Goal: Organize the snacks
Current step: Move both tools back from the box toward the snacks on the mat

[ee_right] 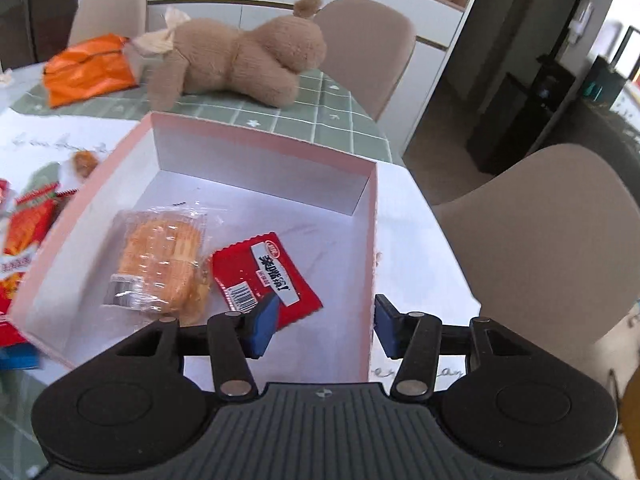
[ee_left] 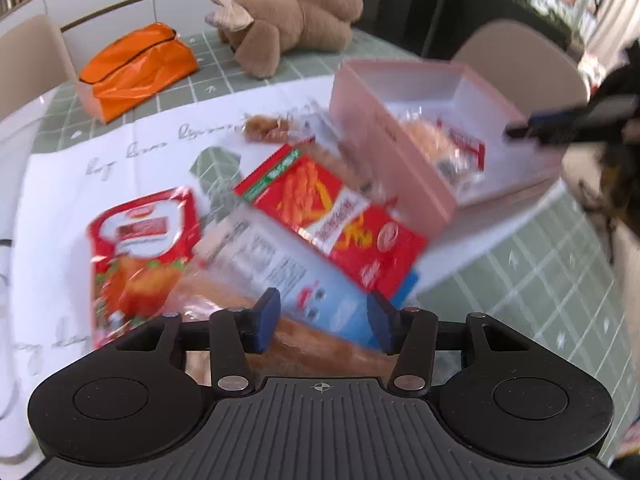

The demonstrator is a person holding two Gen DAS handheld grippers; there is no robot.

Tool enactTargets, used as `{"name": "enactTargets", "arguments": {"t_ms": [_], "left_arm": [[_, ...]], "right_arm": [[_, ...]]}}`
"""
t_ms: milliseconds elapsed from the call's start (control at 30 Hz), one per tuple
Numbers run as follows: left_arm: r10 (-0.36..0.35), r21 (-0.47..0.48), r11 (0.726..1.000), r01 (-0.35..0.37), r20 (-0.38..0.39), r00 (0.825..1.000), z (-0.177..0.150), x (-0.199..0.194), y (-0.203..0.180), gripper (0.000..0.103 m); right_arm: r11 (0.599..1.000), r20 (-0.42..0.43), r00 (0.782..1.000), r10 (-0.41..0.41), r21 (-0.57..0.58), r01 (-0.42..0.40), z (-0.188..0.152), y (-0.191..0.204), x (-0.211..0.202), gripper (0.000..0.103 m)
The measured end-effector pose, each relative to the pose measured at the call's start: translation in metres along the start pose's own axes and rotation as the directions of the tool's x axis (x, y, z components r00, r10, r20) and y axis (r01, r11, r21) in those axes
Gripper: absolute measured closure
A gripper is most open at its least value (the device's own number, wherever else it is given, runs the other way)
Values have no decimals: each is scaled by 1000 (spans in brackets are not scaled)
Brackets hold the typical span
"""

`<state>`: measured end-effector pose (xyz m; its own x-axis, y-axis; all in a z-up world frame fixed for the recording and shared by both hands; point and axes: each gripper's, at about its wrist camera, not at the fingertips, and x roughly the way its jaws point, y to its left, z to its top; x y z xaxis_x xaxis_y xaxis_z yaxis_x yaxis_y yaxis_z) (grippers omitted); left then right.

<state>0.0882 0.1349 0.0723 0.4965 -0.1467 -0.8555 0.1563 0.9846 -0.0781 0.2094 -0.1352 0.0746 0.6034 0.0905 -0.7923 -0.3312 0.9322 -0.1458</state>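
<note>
A pink box holds a clear-wrapped bread pack and a small red packet. My right gripper hangs open over the box's near right corner. Its left finger is above the red packet and its right finger is outside the wall, with nothing gripped. Left of the box lies a pile: a red snack box, a red bag, a light blue pack and a wrapped bread. My left gripper is open, straddling the blue pack's near end. The right gripper shows at the right.
A brown teddy bear and an orange bag lie at the back of the green checked tablecloth. A small brown snack sits on the white mat. Beige chairs ring the table, and its edge runs close to the right of the box.
</note>
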Motion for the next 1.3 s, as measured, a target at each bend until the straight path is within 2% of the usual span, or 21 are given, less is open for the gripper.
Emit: {"name": "enactTargets", "arguments": {"t_ms": [67, 200, 267, 367, 433, 467, 500, 533, 567, 600, 667, 700, 767, 800, 867, 933, 967, 1000, 1100, 1133, 1300], "left_arm": [[53, 13, 998, -53, 18, 998, -2, -18, 1, 50], [81, -84, 994, -74, 83, 993, -6, -70, 11, 50], [129, -78, 990, -120, 111, 985, -6, -93, 10, 50], [196, -60, 980, -191, 111, 974, -11, -126, 14, 50], [287, -35, 958, -285, 102, 952, -12, -141, 18, 50], [344, -26, 939, -344, 101, 933, -12, -146, 21, 50], [388, -35, 922, -387, 105, 916, -13, -149, 26, 50], [405, -68, 914, -399, 107, 908, -13, -150, 33, 50], [399, -124, 914, -386, 105, 911, -15, -149, 41, 51], [373, -191, 917, -350, 100, 923, -17, -146, 48, 51], [269, -326, 919, -223, 102, 958, -22, -129, 58, 51], [216, -388, 908, -159, 108, 970, -25, -116, 60, 51], [151, -481, 873, -78, 114, 982, -32, -88, 59, 51], [132, -517, 854, -55, 114, 985, -34, -72, 57, 51], [125, -558, 829, -45, 106, 986, -38, -40, 48, 51], [125, -579, 814, -50, 90, 988, -39, -14, 40, 52], [116, -577, 815, -45, 87, 989, -39, -5, 34, 52], [115, -559, 828, -50, 81, 990, -38, 3, 28, 51], [193, -436, 888, -148, 60, 979, -39, 12, 8, 54], [198, -405, 902, -152, 74, 977, -44, 10, 3, 55], [74, -367, 930, -37, 87, 993, -70, -4, -1, 59]], "right_arm": [[998, 44, 998, 51, 26, -53, -3, -10, -29, 47], [985, 180, 970, 161, 26, -168, -5, -32, -107, 33], [970, 210, 951, 226, 43, -240, -9, -41, -140, 30], [942, 193, 930, 314, 57, -330, -17, -47, -175, 28], [924, 175, 913, 368, 44, -380, -23, -46, -189, 28], [916, 169, 906, 388, 33, -399, -26, -45, -194, 28], [914, 169, 903, 396, 18, -405, -29, -44, -200, 28], [919, 176, 905, 388, -2, -394, -33, -41, -204, 28], [928, 189, 910, 369, -26, -371, -36, -37, -206, 27], [942, 206, 919, 336, -58, -331, -39, -32, -205, 26], [963, 225, 938, 263, -127, -239, -45, -18, -195, 25], [963, 223, 942, 251, -157, -220, -48, -11, -190, 25], [951, 199, 938, 284, -186, -248, -53, 1, -176, 25], [939, 178, 928, 327, -176, -297, -53, 6, -167, 25], [913, 157, 902, 402, -137, -383, -53, 15, -150, 25], [903, 162, 888, 430, -89, -421, -54, 26, -135, 25], [903, 165, 888, 429, -68, -423, -55, 31, -128, 25], [906, 167, 891, 422, -51, -419, -57, 37, -121, 25], [907, 141, 897, 420, -17, -422, -66, 55, -98, 25], [900, 119, 894, 433, -10, -435, -69, 62, -90, 25], [886, 73, 883, 464, -28, -463, -71, 82, -75, 25]]}}
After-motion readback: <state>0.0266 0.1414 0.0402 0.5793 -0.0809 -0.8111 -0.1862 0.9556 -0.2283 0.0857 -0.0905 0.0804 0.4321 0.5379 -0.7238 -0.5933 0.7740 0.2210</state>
